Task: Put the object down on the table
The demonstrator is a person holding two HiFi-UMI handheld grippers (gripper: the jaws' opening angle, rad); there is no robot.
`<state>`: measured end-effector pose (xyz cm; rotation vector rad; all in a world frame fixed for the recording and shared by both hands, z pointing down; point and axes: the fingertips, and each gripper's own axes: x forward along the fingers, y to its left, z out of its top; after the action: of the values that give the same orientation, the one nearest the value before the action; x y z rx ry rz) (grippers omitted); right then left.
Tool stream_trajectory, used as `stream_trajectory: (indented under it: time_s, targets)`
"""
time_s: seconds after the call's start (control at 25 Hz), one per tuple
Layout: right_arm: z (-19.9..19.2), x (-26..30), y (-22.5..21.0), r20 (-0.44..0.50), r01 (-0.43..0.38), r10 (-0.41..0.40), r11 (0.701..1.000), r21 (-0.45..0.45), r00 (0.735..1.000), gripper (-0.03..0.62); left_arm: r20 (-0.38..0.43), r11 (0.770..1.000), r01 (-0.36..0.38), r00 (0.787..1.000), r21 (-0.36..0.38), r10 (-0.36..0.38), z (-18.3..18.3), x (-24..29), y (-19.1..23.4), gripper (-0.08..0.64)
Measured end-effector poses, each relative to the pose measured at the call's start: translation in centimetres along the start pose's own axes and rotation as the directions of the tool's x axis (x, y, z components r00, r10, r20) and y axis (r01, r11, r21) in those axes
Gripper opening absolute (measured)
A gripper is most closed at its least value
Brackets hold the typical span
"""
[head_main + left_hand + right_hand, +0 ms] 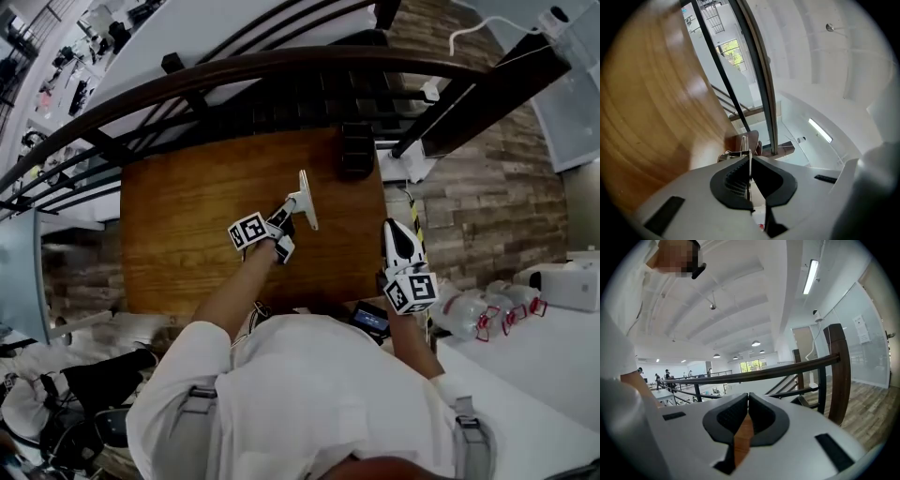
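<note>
A thin pale flat object (307, 199) stands on edge over the middle of the wooden table (187, 234). My left gripper (292, 210) is shut on it from the near side. In the left gripper view the flat object (750, 161) shows edge-on as a thin line between the closed pads, with the tabletop (647, 117) at the left. Whether its lower edge touches the wood is hidden. My right gripper (394, 230) hangs by the table's right edge, shut and empty. In its own view the right gripper (748, 401) has its pads together with only brown wood showing behind them.
A dark curved railing (281, 70) runs past the table's far side. A black slatted piece (357, 150) sits at the far right corner. Plastic bottles (469, 314) lie on a white surface to the right, and a small dark device (370, 319) is near my body.
</note>
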<state>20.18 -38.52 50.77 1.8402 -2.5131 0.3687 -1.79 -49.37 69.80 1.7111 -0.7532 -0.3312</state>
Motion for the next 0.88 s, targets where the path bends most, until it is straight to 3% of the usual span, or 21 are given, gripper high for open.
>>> stream_trajectory:
  time_s: [0.48, 0.88]
  targets:
    - [-1.5, -3.3, -1.9, -0.016, 0.047, -0.046, 0.998, 0.031, 0.999, 0.026, 0.05, 0.989, -0.089, 0.994, -0.118, 0.095, -2.1, 0.1, 4.8, 0.017]
    - [-1.9, -4.0, -3.0, -0.023, 0.059, -0.058, 0.997, 0.047, 0.998, 0.026, 0.05, 0.977, -0.141, 0.987, -0.158, 0.15, -3.1, 0.8, 6.2, 0.017]
